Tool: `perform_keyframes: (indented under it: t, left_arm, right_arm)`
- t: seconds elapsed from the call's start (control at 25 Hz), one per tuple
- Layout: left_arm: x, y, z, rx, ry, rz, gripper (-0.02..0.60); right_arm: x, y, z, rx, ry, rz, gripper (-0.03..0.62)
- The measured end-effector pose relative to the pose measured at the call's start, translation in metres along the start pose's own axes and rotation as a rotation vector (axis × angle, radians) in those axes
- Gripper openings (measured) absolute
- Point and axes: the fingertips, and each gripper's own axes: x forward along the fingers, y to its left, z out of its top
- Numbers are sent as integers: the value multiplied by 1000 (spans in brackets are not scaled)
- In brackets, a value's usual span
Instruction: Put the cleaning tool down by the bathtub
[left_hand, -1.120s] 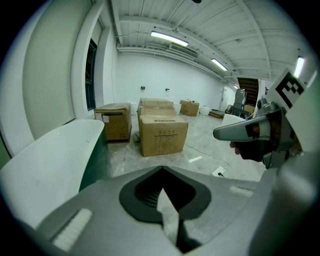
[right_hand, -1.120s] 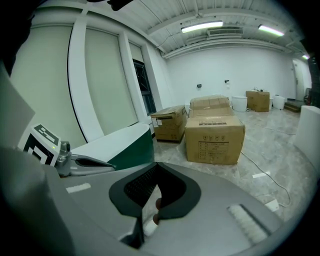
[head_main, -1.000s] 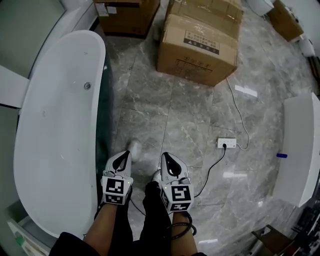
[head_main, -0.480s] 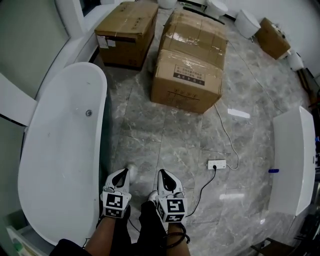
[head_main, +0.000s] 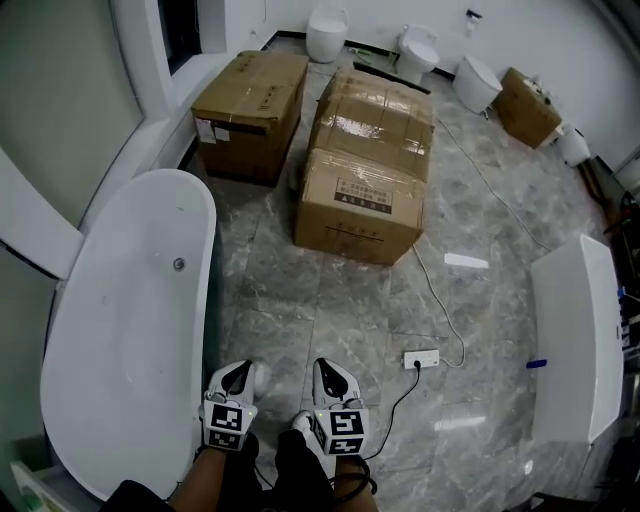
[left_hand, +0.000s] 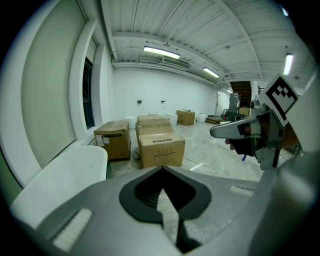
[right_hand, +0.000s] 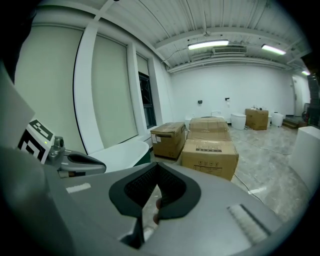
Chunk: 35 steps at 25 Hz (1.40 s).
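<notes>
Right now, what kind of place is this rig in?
Probably a bathroom-fixture showroom or stockroom, not a home bathroom: a freestanding bathtub stands on an open stone-tile floor, several toilets stand loose by the far wall, and sealed cardboard boxes sit mid-floor.

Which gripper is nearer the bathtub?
Left. The left gripper hangs just off the long side of the bathtub. The right gripper is beside the left one on the side away from the bathtub, further out over the floor.
</notes>
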Motion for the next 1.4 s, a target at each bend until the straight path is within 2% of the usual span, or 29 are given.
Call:
perform_keyframes:
  t: [0.4, 0.68, 1.12, 1.4]
  left_arm:
    - [-32, 11, 33, 11, -51, 58, 0]
    - [-46, 3, 57, 32, -105, 60, 0]
    - [-73, 5, 108, 45, -211, 98, 0]
    - [-92, 1, 130, 71, -268, 110, 0]
  right_arm:
    - [-19, 13, 34, -36, -56, 31, 23]
    - [-36, 14, 50, -59, -82, 44, 23]
    - [-62, 4, 93, -117, -159, 22, 23]
    - [-79, -2, 112, -93, -209, 20, 23]
